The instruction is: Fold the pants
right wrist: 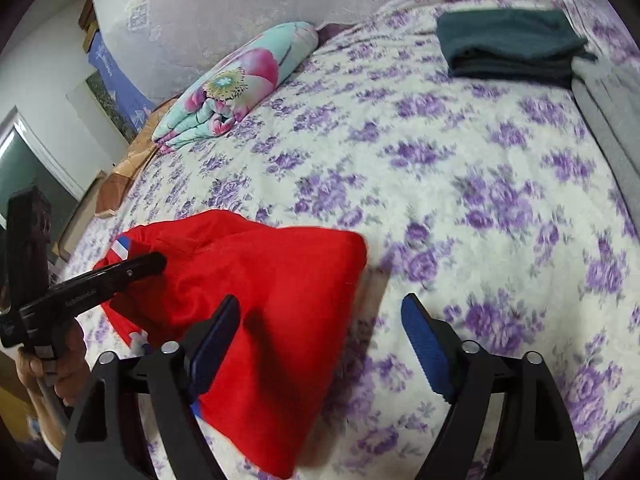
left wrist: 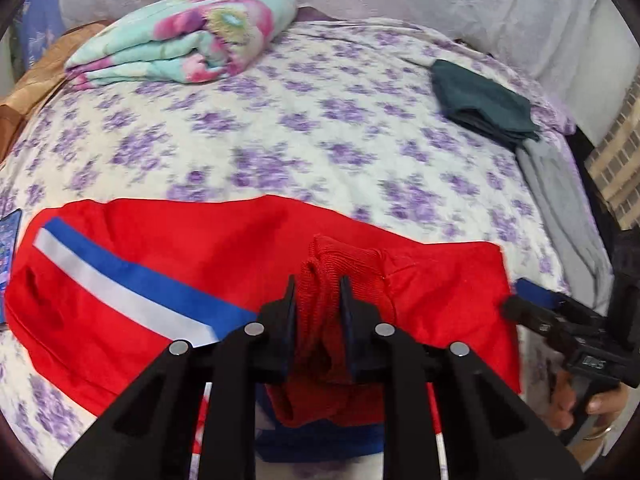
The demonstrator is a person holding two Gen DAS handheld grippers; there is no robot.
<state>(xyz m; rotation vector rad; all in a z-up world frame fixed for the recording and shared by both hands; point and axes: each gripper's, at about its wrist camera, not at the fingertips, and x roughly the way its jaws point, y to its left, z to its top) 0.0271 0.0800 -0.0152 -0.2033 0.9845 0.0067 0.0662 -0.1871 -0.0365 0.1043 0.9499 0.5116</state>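
Note:
The red pants (left wrist: 168,256) with a blue and white side stripe (left wrist: 120,280) lie across the near part of the bed. My left gripper (left wrist: 318,292) is shut on a bunched red ribbed cuff (left wrist: 340,264) of the pants, held above the flat fabric. In the right wrist view the pants (right wrist: 272,288) lie folded over at the lower left, and the left gripper (right wrist: 132,270) shows there pressed into them. My right gripper (right wrist: 320,312) is open and empty, its left finger over the pants' edge, its right finger over the bedsheet.
The bed has a white sheet with purple flowers (left wrist: 304,136). A folded floral blanket (left wrist: 180,36) lies at the far left. A folded dark green cloth (left wrist: 484,104) and a grey cloth (left wrist: 560,200) lie at the right edge.

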